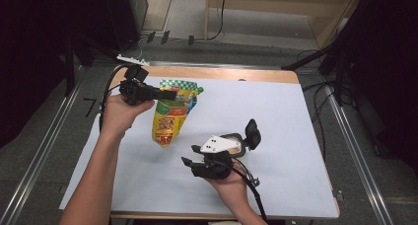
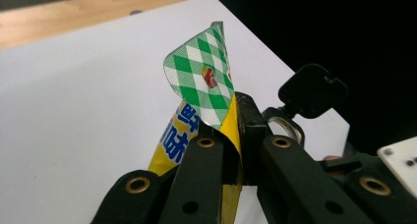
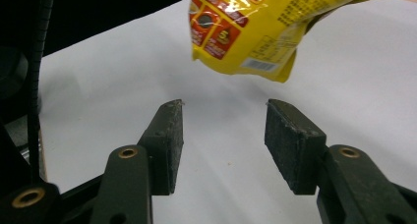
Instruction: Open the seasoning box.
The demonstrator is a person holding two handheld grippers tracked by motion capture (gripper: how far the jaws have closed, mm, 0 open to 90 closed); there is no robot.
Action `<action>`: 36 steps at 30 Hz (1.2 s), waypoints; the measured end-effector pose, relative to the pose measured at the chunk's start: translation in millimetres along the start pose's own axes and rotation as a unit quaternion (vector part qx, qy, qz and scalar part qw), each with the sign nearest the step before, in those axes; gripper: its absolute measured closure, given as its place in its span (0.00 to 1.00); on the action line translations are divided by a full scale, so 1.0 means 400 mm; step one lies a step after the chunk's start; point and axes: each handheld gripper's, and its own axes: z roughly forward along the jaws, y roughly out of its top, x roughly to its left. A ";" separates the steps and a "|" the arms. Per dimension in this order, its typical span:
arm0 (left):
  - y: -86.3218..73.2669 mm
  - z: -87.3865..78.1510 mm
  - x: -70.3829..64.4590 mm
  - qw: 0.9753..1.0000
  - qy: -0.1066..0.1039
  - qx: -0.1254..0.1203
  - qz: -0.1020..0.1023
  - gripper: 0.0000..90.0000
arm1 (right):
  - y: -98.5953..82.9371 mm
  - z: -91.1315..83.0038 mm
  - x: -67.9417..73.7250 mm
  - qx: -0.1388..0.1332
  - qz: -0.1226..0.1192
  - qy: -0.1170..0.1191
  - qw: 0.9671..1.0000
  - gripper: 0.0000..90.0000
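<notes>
Right gripper (image 1: 219,153): sitting low in the centre of the high view, nearest the person, with its jaws standing wide apart and gripping nothing; in the right gripper view they are pointing at bare sheet below the bag's bottom corner.
Snack bag (image 1: 173,114): hanging off the table, left of centre in the high view, yellow body drooping down and toward the right gripper, green-checked top seal uppermost.
Left gripper (image 1: 170,94): reaching in from the upper left of the high view, jaws clamped together on the snack bag just under its checked seal (the left gripper view is showing the film pinched between them, the seal curling over above).
White sheet (image 1: 276,111): covering the table under both grippers.
Risk, slip: the pinch is taking only a thin strip of slick film, so the bag's weight could be pulling it free.
Risk, miss: the bag is dangling loose and could be swinging, so the open jaws might close on air or crush the contents.
</notes>
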 end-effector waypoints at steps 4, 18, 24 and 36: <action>-0.008 0.023 0.016 1.000 0.001 0.000 -0.004 1.00 | -0.001 0.000 0.000 0.001 -0.001 0.000 1.000 0.55; -0.026 0.022 0.052 1.000 -0.004 0.011 -0.021 0.99 | -0.007 0.008 0.003 0.006 -0.001 0.004 1.000 0.55; -0.029 0.000 0.055 1.000 0.002 0.018 -0.013 0.96 | -0.006 0.005 0.001 0.005 0.000 0.002 1.000 0.55; -0.039 0.005 0.061 1.000 0.003 0.021 -0.008 0.91 | -0.007 0.009 0.003 0.008 0.000 0.005 1.000 0.55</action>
